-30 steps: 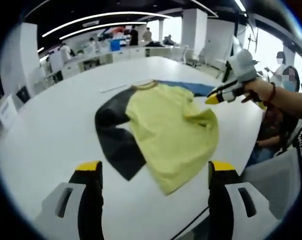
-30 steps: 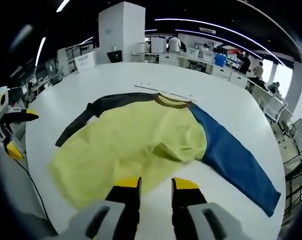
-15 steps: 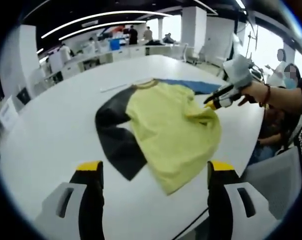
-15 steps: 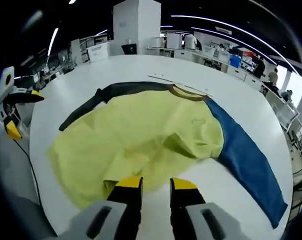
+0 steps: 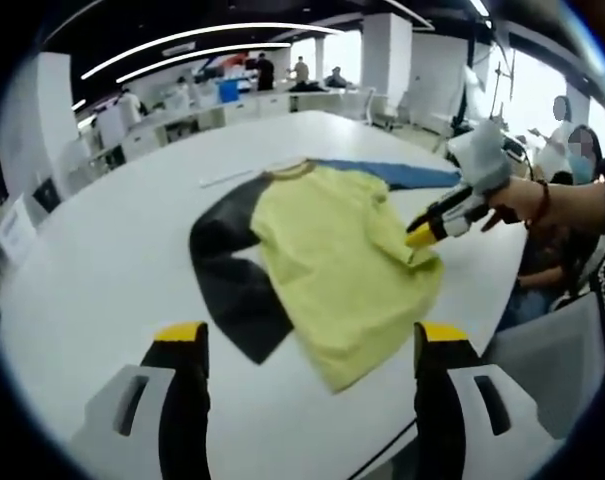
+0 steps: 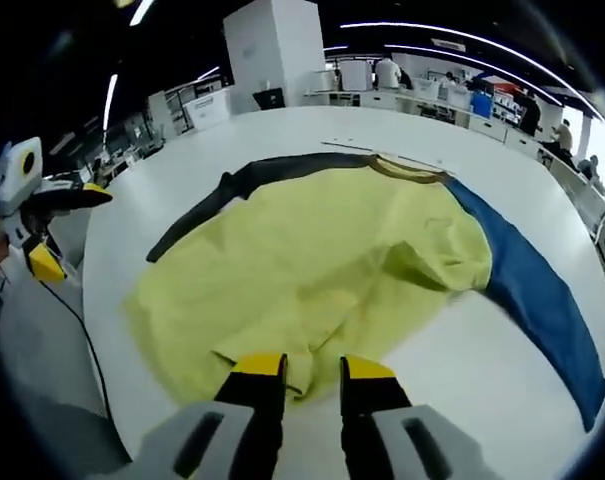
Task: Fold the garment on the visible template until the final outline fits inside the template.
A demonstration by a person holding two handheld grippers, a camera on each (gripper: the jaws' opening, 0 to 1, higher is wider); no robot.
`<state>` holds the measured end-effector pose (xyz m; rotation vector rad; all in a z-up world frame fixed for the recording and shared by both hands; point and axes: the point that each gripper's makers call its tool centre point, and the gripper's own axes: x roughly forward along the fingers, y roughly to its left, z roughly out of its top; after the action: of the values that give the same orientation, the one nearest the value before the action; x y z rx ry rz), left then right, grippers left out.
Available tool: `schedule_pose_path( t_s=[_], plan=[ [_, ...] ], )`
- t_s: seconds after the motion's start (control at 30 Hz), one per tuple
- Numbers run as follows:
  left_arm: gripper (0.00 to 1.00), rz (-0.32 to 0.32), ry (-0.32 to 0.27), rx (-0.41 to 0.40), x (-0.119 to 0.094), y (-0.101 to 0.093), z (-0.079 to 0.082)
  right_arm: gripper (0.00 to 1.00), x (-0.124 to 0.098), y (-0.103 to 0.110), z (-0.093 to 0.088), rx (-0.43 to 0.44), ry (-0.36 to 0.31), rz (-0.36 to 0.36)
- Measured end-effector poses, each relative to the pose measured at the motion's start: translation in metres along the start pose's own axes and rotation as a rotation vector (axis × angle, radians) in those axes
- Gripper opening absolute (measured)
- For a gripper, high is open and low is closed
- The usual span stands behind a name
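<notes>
A yellow shirt (image 5: 337, 250) (image 6: 322, 260) lies spread on the white table (image 5: 102, 270), with a black sleeve (image 5: 232, 285) (image 6: 252, 175) and a blue sleeve (image 5: 402, 175) (image 6: 537, 290). A fold of cloth is rucked up near the blue sleeve. My left gripper (image 5: 310, 338) hangs over the table's near edge, jaws wide open and empty, just short of the hem. It also shows at the left as the left gripper (image 6: 67, 230). My right gripper (image 6: 312, 368) is low at the shirt's side edge, open, with yellow cloth between its tips. A hand holds the right gripper (image 5: 424, 233).
A thin pale strip (image 5: 227, 178) (image 6: 367, 150) lies on the table just beyond the collar. A black cable (image 6: 77, 330) runs along the table's edge. Seated people (image 5: 567, 130) are at the far right, and desks and chairs fill the room behind.
My right gripper has come down and forward to the shirt's edge, so cloth now sits between its tips. The left gripper has stayed where it was.
</notes>
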<state>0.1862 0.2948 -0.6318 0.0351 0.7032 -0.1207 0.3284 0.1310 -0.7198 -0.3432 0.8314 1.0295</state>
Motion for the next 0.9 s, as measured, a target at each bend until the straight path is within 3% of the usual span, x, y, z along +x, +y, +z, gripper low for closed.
schedule_pose_path(
  t_s=[0.2, 0.53, 0.77, 0.9],
  plan=[
    [0.80, 0.004, -0.001, 0.006, -0.002, 0.001, 0.000, 0.16, 0.004, 0.010, -0.003, 0.075, 0.021, 0.041],
    [0.79, 0.009, 0.000, 0.017, -0.003, 0.002, 0.000, 0.00, -0.006, 0.014, -0.002, 0.118, 0.003, 0.048],
    [0.78, 0.002, -0.010, 0.025, -0.002, 0.000, 0.003, 0.06, -0.005, 0.007, -0.008, 0.090, 0.023, 0.017],
    [0.78, 0.006, -0.007, 0.026, -0.003, 0.001, 0.003, 0.01, -0.003, 0.009, -0.008, 0.086, 0.028, 0.030]
  ],
)
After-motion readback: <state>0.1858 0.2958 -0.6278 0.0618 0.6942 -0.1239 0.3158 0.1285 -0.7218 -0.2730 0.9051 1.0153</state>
